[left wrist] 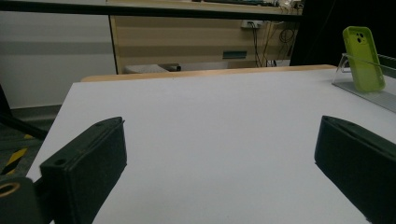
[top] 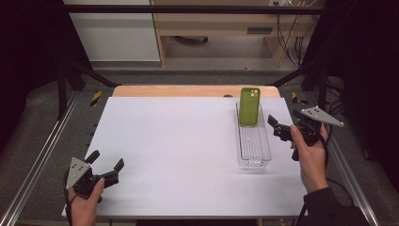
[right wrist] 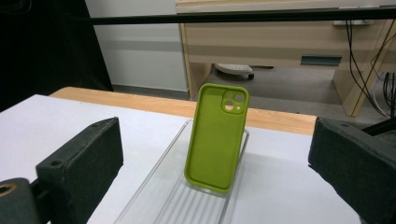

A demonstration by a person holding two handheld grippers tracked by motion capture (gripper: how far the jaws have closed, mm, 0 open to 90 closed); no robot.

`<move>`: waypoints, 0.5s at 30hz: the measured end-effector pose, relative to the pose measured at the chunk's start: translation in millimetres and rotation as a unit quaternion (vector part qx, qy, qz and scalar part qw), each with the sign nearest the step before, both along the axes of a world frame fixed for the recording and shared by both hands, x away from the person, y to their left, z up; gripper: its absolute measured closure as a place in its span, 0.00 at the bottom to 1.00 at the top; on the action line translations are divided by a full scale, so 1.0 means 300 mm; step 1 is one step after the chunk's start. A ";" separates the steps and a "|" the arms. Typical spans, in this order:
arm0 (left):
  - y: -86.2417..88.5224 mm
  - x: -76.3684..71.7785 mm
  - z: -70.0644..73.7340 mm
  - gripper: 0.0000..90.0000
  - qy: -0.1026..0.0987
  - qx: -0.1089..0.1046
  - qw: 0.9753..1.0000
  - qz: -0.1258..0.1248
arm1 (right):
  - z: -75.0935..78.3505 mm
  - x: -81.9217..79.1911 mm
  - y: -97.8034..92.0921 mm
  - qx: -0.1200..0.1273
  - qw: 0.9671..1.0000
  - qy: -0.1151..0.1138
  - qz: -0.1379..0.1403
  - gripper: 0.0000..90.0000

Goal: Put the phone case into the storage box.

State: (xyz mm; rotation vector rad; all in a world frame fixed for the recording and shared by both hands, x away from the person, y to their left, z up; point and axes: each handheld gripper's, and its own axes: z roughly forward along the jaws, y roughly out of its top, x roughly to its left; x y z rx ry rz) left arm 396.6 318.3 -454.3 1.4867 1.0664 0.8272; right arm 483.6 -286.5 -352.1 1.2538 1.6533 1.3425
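White tabletop [top: 179, 150] stretches out in front of me, a wooden edge at its far side and a pale cabinet on the floor beyond. Over on the right sits a clear tray [top: 254, 141], long and narrow, and a green phone case [top: 249, 106] stands at its far end, leaning back against the end wall, camera cutout up top. My right gripper [top: 278, 129] hangs just beside the tray's right wall, jaws spread wide and holding nothing; through its own view the case [right wrist: 217, 137] sits square between the two black jaws, a little way off, with the tray [right wrist: 163, 196] running toward me. My left gripper [top: 107, 165] waits low at the near left corner of the table, well apart from the tray, jaws spread too, nothing between them but bare white surface; from its view the case [left wrist: 364, 58] shows far off at the upper right.
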 end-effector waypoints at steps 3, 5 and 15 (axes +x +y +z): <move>0.005 -0.002 0.001 0.02 -0.001 -0.003 1.000 0.000 | -0.003 -0.023 -0.012 -0.002 1.000 -0.003 0.001 0.04; 0.005 -0.002 0.001 0.02 -0.001 -0.003 1.000 0.000 | -0.006 -0.039 -0.018 -0.002 1.000 -0.006 -0.001 0.04; -0.003 -0.008 -0.002 0.02 0.000 -0.001 1.000 -0.007 | -0.013 -0.114 -0.041 0.000 1.000 -0.022 -0.004 0.04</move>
